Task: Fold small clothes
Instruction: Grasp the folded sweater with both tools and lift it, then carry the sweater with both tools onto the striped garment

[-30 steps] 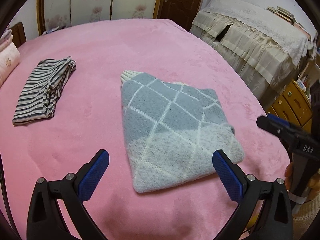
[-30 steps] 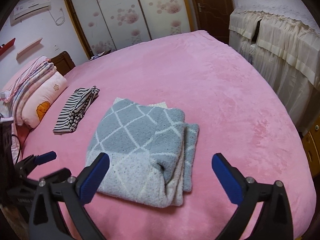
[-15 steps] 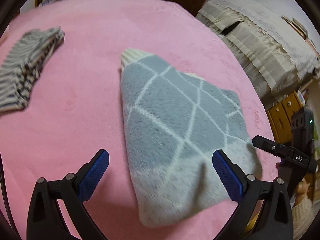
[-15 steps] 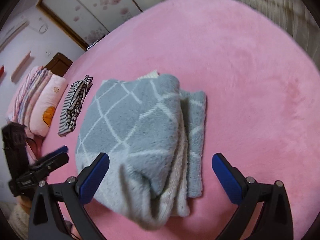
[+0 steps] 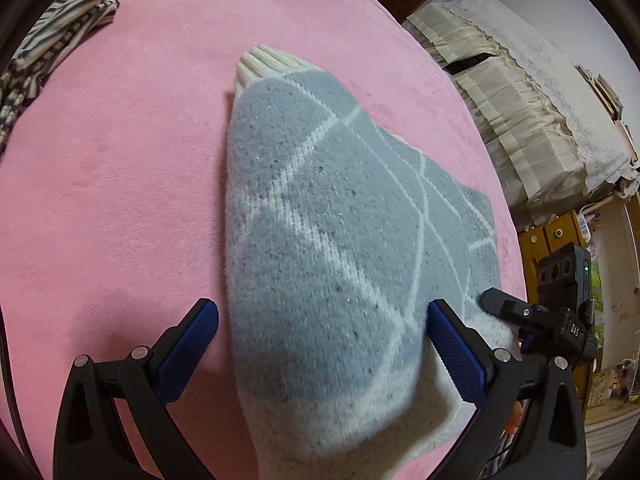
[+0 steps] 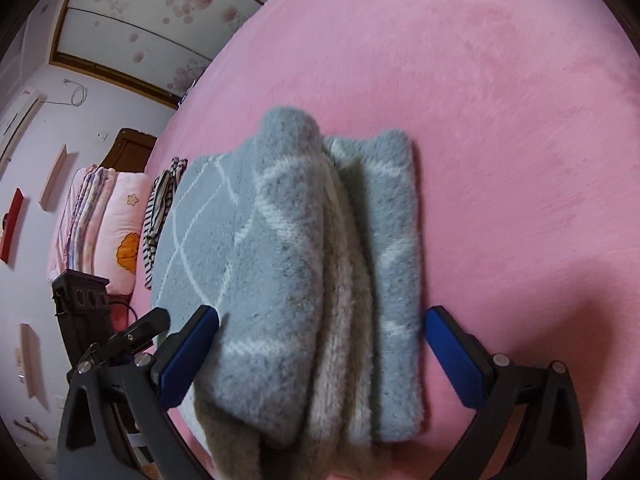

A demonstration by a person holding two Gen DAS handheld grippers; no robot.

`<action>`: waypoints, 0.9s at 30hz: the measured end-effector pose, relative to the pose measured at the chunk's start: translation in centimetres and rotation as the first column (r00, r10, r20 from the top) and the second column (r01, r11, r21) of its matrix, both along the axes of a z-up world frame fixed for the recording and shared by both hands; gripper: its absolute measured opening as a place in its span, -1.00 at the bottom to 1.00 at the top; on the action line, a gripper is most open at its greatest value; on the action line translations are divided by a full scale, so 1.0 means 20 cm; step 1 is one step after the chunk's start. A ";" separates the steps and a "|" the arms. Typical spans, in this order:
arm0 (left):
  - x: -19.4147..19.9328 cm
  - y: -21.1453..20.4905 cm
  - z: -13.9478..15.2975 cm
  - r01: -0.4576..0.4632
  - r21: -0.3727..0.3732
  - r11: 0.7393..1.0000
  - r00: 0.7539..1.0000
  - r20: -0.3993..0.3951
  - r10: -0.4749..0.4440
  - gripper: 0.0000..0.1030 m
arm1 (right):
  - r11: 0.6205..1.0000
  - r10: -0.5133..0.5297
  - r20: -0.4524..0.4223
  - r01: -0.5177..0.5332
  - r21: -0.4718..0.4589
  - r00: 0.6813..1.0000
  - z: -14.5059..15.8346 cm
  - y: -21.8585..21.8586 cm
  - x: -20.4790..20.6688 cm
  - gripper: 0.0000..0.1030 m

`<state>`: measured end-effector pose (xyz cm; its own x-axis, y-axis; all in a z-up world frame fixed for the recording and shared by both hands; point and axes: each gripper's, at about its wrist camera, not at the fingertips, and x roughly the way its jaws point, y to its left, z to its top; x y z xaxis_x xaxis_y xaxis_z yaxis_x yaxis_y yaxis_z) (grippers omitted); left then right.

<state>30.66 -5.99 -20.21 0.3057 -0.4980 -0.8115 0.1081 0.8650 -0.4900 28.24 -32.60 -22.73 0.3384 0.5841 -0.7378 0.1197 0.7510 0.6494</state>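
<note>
A folded grey-blue knit sweater with white diamond lines and a cream cuff lies on the pink bed. My left gripper is open, its blue pads on either side of the sweater's near end. The other gripper's black tip shows at the right. In the right wrist view the sweater shows its stacked folded layers edge-on, and my right gripper is open and straddles that side. The left gripper's tip shows at the lower left.
A folded striped garment lies at the far left of the bed, also in the right wrist view. Stacked pink pillows lie beyond it. A cloth-covered piece of furniture and a wooden cabinet stand beside the bed.
Both grippers have moved down and in close to the sweater, so its near end and its side now lie between the open pads. The sweater has not moved.
</note>
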 end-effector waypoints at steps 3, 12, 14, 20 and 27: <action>0.03 -0.02 -0.02 0.012 -0.011 1.000 1.000 -0.008 -0.012 1.00 | 0.999 0.041 -0.006 -0.041 -0.024 0.999 -0.01 0.05 0.03 1.00; 0.08 -0.05 -0.13 0.032 -0.106 0.994 0.998 -0.055 -0.038 1.00 | 0.997 0.074 -0.013 -0.075 -0.024 0.997 -0.06 0.10 0.08 1.00; 0.09 -0.05 -0.15 0.040 -0.122 0.992 0.997 -0.066 -0.048 1.00 | 0.998 0.065 -0.007 -0.065 -0.022 0.998 -0.07 0.11 0.10 1.00; 0.10 -0.04 -0.18 0.034 -0.139 0.990 0.995 -0.092 -0.047 1.00 | 0.997 0.051 0.036 -0.050 -0.051 0.998 -0.04 0.12 0.08 0.80; 0.01 -0.16 -0.05 -0.002 0.019 1.000 1.000 0.011 0.002 0.56 | 0.996 0.029 0.095 -0.021 -0.090 0.995 0.03 0.14 0.00 0.12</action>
<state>30.77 -9.11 -21.13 0.3159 -0.4815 -0.8175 0.1115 0.8745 -0.4720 28.18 -29.71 -22.07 0.3965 0.5272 -0.7516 0.0404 0.8079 0.5880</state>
